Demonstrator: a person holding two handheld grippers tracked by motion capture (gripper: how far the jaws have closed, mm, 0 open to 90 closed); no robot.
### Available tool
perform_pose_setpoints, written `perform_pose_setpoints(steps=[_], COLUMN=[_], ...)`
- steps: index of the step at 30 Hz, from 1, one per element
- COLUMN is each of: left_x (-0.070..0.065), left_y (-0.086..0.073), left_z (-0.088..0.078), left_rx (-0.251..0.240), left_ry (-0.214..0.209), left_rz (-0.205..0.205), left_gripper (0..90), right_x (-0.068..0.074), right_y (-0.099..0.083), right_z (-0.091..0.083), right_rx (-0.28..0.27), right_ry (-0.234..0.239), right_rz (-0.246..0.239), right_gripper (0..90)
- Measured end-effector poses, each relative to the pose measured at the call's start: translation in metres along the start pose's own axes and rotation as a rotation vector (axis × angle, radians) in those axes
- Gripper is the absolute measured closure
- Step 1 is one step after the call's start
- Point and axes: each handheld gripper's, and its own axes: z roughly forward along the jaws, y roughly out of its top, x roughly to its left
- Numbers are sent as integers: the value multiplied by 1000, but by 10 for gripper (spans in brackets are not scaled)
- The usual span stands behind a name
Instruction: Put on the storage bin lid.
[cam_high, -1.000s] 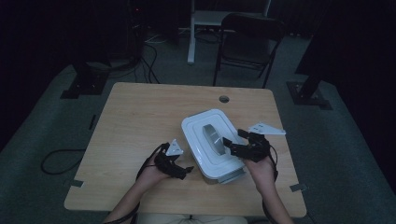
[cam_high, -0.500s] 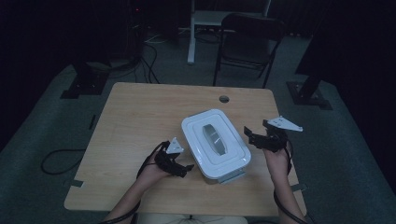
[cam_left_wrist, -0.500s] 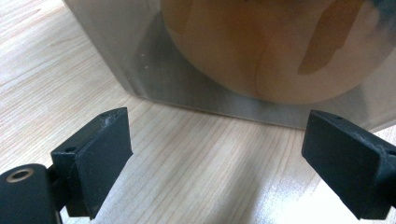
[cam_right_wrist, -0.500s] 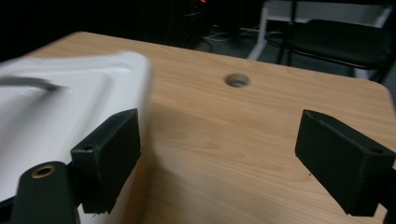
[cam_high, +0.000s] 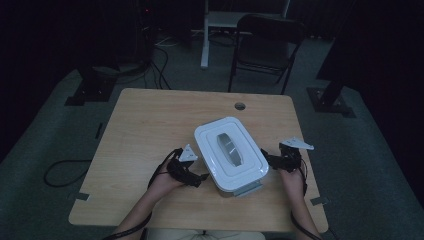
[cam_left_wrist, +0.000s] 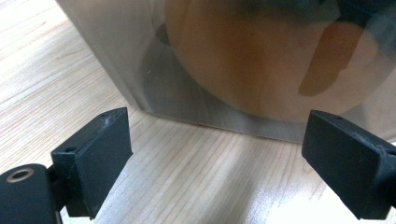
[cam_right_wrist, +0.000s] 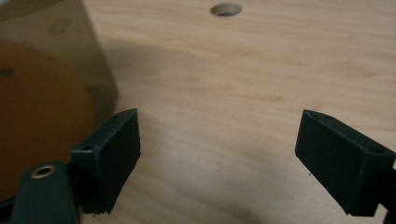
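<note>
Both claws are basically matte black all over. The left claw and right claw each carry a pale grey three-cornered plate on top, and a thin black cable loops back off each one along the forearm. Up close the jaws are chunky black blocks with slightly scuffed edges, plus a brass-ringed hole by the base. Forearms are bare, no sleeves.

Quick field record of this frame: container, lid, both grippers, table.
container: translucent box near the table's front edge, something orange inside, not identifiable
lid: white lid seated on the box, grey handle in its middle
left gripper: open, nothing between the jaws, at the box's left side, contact unclear
right gripper: open, jaws just opened wider, nothing between them, beside the box's right side
table: wooden table, round hole near far edge
</note>
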Motion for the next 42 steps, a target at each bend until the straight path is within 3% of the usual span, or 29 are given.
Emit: perform_pose_setpoints(steps=[1,9,18,29,35,39,42], left_x=[0,1,5,13,20,25,27], left_y=[0,4,6,4,-1,-3,-4], left_z=[0,2,2,-5,-13,-16,-16], left_rx=[-6,12,27,39,38,37,37], left_ry=[-18,-3,5,26,54,60,66], left_rz=[-6,5,6,4,-7,-18,-22], left_gripper=[91,91,91,90,90,91,91], right_x=[2,17,17,29,44,56,62], right_y=[-2,-13,-24,-27,-32,-33,-34], right_z=[1,3,6,2,-1,-5,-8], right_rx=[5,24,36,44,56,49,48], right_ry=[2,35,68,103,144,110,95], right_rz=[-4,-57,-19,-48,-54,-106,-104], right_gripper=[137,149,158,165,165,166,172])
